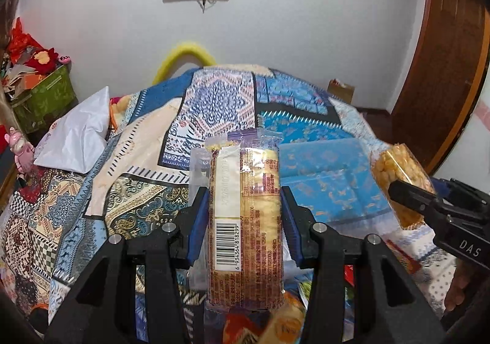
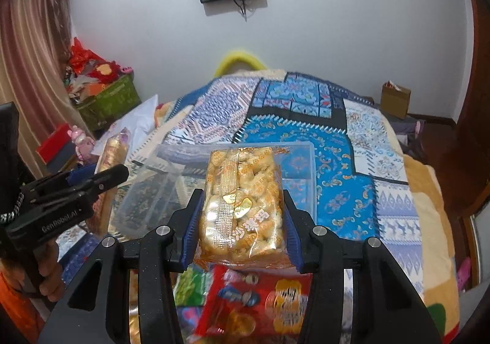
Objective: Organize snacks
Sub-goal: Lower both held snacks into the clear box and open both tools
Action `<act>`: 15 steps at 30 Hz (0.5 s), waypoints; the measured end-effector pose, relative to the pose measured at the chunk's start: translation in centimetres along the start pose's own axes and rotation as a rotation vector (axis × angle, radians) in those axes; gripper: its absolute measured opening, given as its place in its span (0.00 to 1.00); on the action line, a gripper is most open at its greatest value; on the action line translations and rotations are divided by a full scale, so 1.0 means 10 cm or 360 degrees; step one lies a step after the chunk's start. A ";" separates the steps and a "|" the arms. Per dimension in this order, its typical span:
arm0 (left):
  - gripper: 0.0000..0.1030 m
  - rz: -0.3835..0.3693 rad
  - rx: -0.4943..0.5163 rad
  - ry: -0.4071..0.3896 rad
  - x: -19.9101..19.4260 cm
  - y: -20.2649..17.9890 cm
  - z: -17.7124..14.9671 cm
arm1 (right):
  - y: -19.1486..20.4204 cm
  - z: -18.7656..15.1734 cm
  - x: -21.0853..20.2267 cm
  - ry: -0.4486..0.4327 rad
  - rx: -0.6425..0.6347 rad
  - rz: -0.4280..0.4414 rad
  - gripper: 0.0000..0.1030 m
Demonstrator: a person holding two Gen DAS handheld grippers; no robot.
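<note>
My left gripper is shut on a long yellow snack pack with a barcode and holds it above the bed. My right gripper is shut on a clear pack of golden puffed snack. That pack also shows in the left wrist view, at the right, held by the right gripper. The left gripper's pack shows in the right wrist view at the left. A clear plastic divided box lies on the bed just beyond both packs.
Several loose snack packets, one red, lie under the grippers. The bed has a patterned blue quilt. A white pillow, a green box and a cardboard box stand around it.
</note>
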State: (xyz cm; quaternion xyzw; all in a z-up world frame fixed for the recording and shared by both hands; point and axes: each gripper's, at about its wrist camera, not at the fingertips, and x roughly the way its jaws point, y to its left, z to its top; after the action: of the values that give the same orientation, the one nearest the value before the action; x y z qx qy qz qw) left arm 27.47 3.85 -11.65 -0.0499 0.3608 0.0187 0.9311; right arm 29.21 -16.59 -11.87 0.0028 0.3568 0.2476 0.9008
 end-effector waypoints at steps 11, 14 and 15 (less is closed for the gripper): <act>0.43 -0.0014 -0.0001 0.0245 0.63 -0.02 0.04 | -0.08 0.08 0.51 0.0235 0.0041 0.0086 0.43; 0.44 -0.0021 -0.0005 0.0300 0.69 -0.03 0.00 | -0.08 0.09 0.59 0.0301 0.0030 0.0087 0.43; 0.43 -0.0019 -0.0003 0.0312 0.71 -0.03 0.00 | -0.08 0.09 0.62 0.0331 0.0027 0.0096 0.43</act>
State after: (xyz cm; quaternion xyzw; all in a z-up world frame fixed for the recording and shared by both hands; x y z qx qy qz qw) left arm 32.70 3.51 -16.43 -0.0545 0.4498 0.0086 0.8914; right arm 33.94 -14.34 -15.32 -0.0047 0.4502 0.2706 0.8509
